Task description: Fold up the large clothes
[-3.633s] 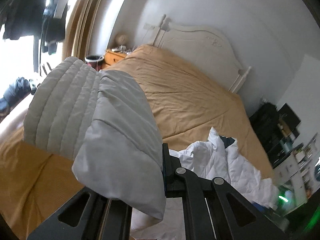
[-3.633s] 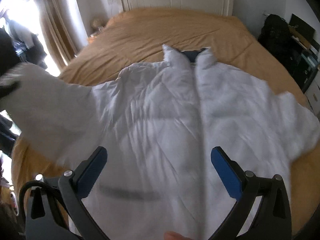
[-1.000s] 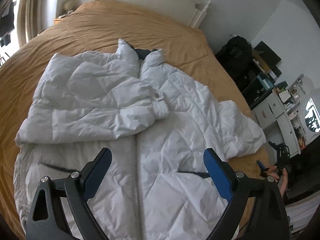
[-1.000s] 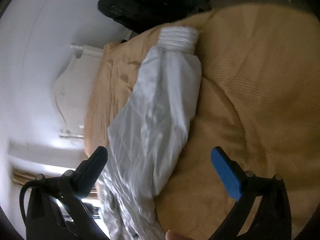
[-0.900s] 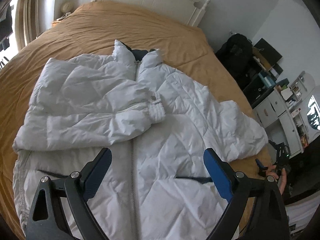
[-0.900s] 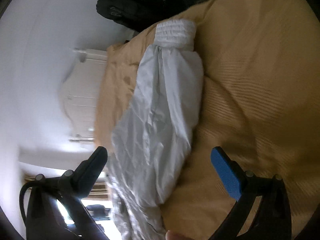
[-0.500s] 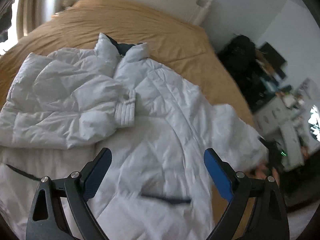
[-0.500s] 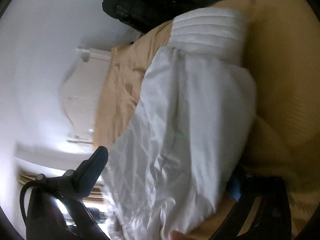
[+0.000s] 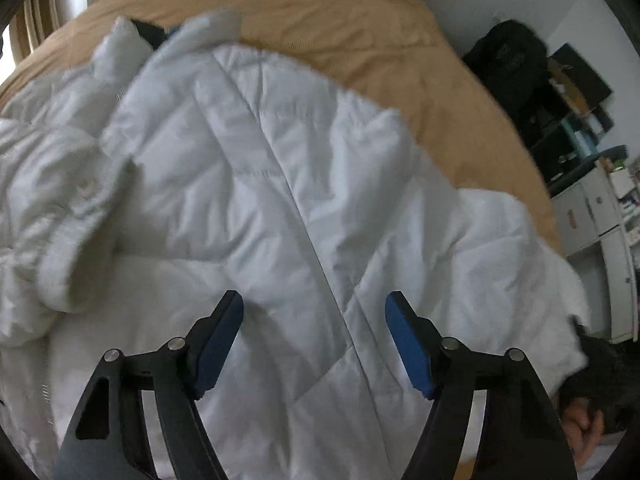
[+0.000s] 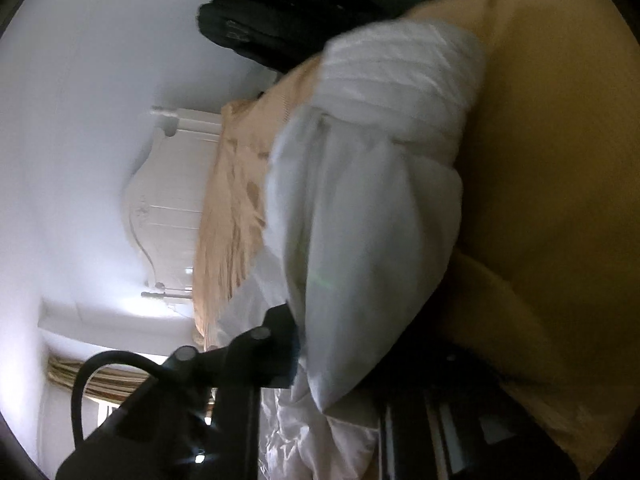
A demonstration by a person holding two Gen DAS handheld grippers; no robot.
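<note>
Since a second ago, the left tongs (image 9: 314, 316) have dropped much closer to the white puffer jacket (image 9: 280, 184), which now fills most of the left wrist view. Their two blue pads (image 9: 406, 344) have drawn nearer to each other and are closing now, yet a clear gap stands between them and they press on nothing. Jacket fabric and a straight dark seam line lie beyond that gap, at lower centre of the frame. These tongs point steeply down at the garment. One jacket is in view, spread on one bed with a tan cover (image 9: 360, 28). Its folded sleeve with a ribbed cuff (image 9: 60, 248) lies across the chest at centre left, and the collar sits at upper left. At lower right a person's hand (image 9: 582, 426) shows at the jacket's edge, below a dark sleeve. A black bag (image 9: 508, 60) and white cabinets (image 9: 592, 208) stand at upper and middle right.

In the right wrist view, the right tongs (image 10: 340, 364) have gone from wide apart to clamped on the jacket's other sleeve (image 10: 360, 240). The fabric bunches between the two dark fingers at lower centre, and the fingers are still closing on it. The view is rolled on its side. The sleeve runs up the middle of the frame to one ribbed cuff (image 10: 400, 80) at upper centre, resting on the tan cover that fills the right side. One white headboard (image 10: 168, 200) shows at centre left, and a striped curtain (image 10: 96, 384) at lower left.
</note>
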